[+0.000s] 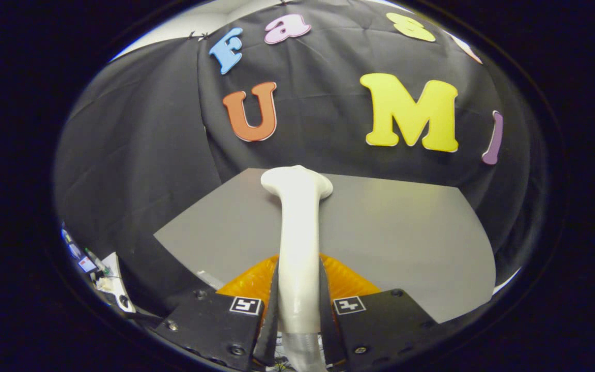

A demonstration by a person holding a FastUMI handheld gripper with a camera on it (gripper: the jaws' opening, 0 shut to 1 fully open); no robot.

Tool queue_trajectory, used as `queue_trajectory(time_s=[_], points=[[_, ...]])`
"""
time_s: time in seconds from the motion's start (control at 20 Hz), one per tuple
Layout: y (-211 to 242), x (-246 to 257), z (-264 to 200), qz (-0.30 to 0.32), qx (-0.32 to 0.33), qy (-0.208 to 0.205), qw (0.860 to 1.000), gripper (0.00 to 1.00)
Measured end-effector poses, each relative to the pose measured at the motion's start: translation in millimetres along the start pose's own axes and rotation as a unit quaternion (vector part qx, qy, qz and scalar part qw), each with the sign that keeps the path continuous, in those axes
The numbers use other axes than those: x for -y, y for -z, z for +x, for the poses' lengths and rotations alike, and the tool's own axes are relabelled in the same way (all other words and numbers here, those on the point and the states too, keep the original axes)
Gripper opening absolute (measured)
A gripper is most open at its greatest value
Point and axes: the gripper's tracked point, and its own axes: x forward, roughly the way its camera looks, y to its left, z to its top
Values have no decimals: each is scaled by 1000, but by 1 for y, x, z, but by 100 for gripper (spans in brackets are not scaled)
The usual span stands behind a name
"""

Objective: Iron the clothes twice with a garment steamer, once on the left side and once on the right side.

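Gripper (pixel 299 310) clamped on the steamer (pixel 298 243), both fingers pressed against its white handle low down, near where it turns grey. Steamer running straight ahead between the fingers, its broad head out over the grey table (pixel 406 232), apparently lifted clear of it, though contact hard to judge from this angle. Orange clothes (pixel 346 281) lying on the table just under and beyond the fingers, showing on both sides of the handle, most of the cloth hidden beneath the gripper. Head sitting well past the far edge of the orange cloth, so likely between passes or not yet lowered onto it; which side is due cannot be told. For a good stroke: keep the squeeze firm so the handle does not twist, draw the head back over the cloth, lay its face flat, then glide slowly along one side in a single even line without bunching the fabric. Risk lies in dragging the cloth off the table edge.
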Motion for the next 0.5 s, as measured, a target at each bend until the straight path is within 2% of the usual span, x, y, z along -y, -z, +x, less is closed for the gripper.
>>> queue_trajectory(time_s=[0.3, 0.5], points=[[-27, 29, -94, 11, 69, 5, 998, 37], [-37, 62, -168, 35, 113, 24, 993, 37]])
